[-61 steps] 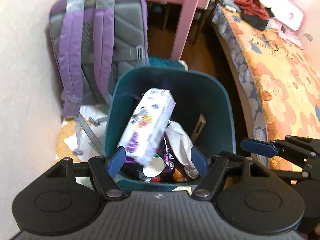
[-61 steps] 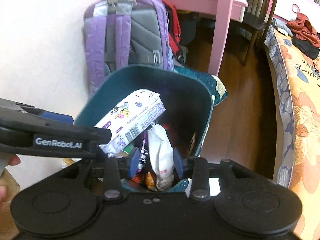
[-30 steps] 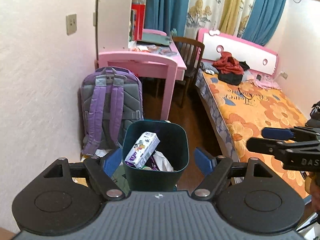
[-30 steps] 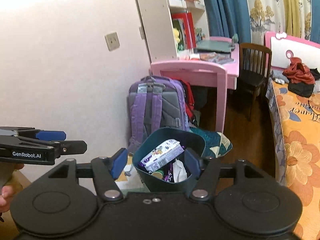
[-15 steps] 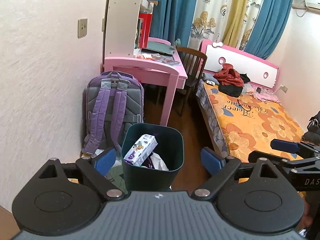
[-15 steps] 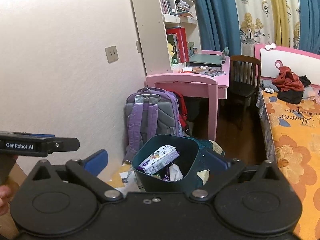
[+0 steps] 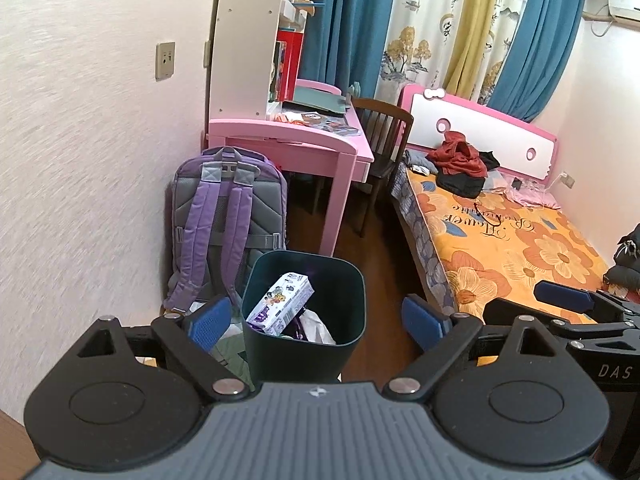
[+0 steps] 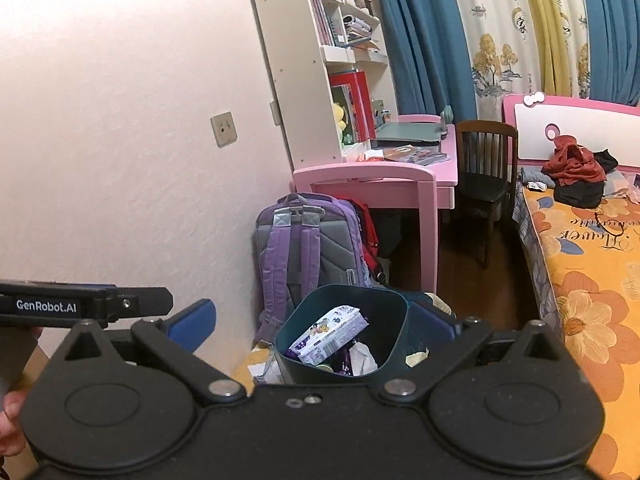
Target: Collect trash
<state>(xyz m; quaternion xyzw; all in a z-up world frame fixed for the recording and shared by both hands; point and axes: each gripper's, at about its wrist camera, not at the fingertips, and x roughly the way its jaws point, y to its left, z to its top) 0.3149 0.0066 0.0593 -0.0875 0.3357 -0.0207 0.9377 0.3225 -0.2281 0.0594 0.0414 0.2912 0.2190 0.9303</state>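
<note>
A dark teal trash bin (image 7: pixel 297 360) stands on the floor by the wall. In it lie a white and purple carton (image 7: pixel 280 304), a white wrapper (image 7: pixel 316 330) and other litter. My left gripper (image 7: pixel 316 322) hovers back from the bin, open, nothing between its blue pads. In the right wrist view the same bin (image 8: pixel 394 340) and carton (image 8: pixel 330 334) show between the wide-open fingers of my right gripper (image 8: pixel 313 325), which holds nothing. Each gripper shows at the edge of the other's view: the right gripper (image 7: pixel 568 300) and the left gripper (image 8: pixel 80 304).
A purple backpack (image 7: pixel 228 220) leans on the wall just behind the bin. Beyond it stand a pink desk (image 7: pixel 288 136) and a dark wooden chair (image 7: pixel 382 140). A bed (image 7: pixel 520 248) with an orange flowered cover fills the right side. Papers (image 8: pixel 260 368) lie on the floor beside the bin.
Both grippers have drawn back and up from just over the bin, so the whole room shows now. Both pairs of jaws have spread wider. The litter stays in the bin.
</note>
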